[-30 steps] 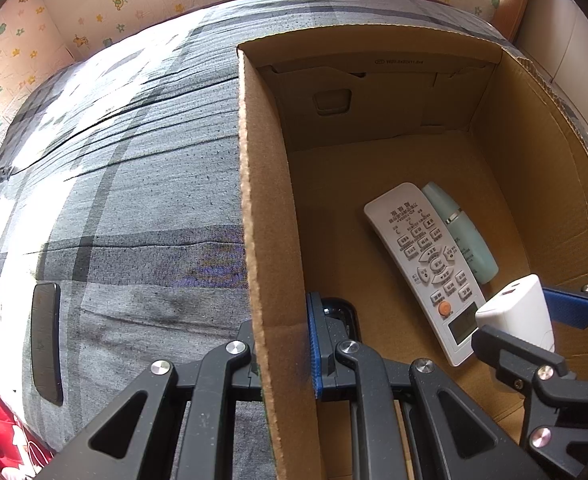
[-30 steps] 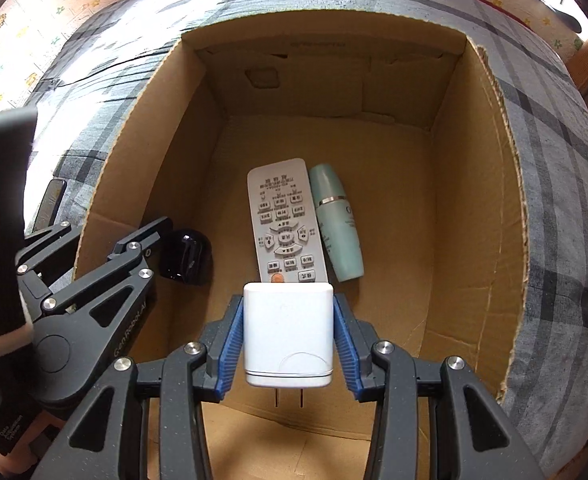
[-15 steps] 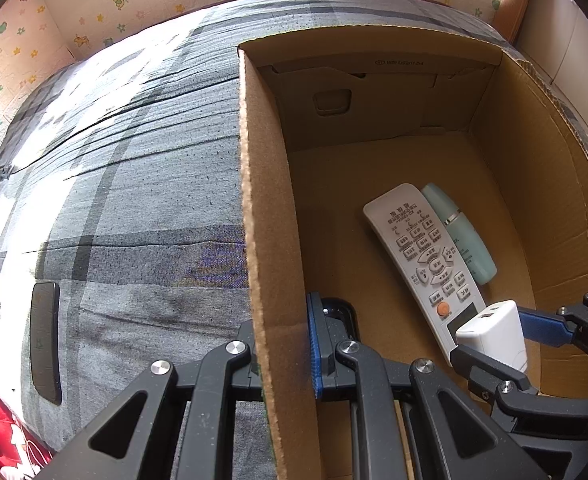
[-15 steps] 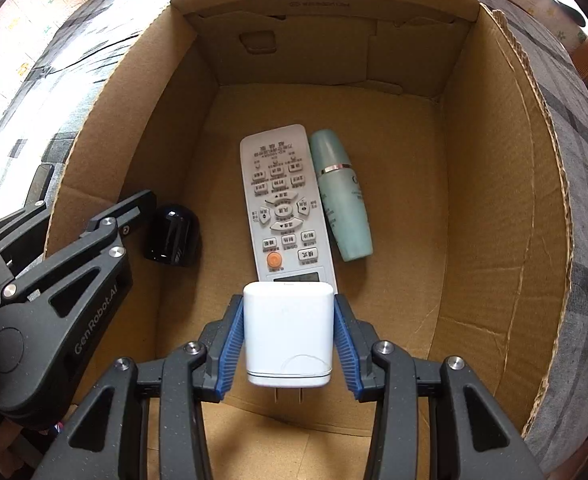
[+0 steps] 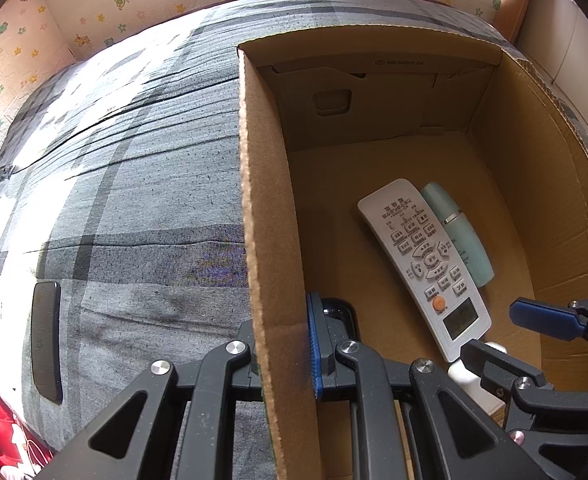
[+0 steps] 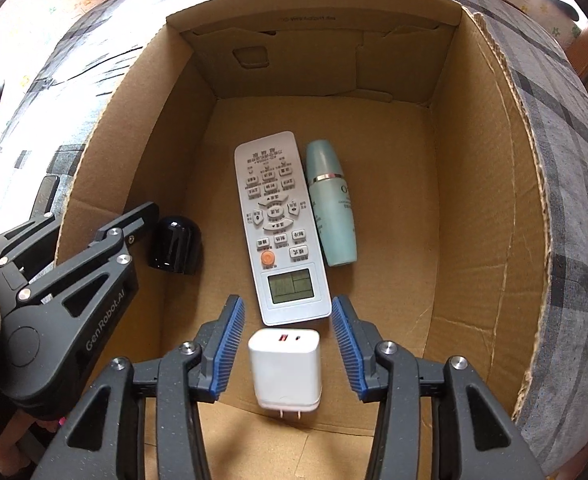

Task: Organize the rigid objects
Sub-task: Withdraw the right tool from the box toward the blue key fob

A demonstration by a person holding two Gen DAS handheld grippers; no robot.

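A grey plaid bed [image 5: 133, 184] carries a cardboard box [image 5: 269, 240] and black phone [image 5: 46, 346].

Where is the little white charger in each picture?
Left wrist view: the white charger peeks out at bottom right, mostly hidden behind the right claw.
Right wrist view: bottom centre, lying on the box floor between the open claw's blue pads.
Shared landmark: the white remote control, just beyond the charger.

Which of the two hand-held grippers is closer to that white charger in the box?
The right hand-held gripper: its blue pads stand open on either side of the white charger, not touching it. The left hand-held gripper is off to the side, clamped on the cardboard box wall.
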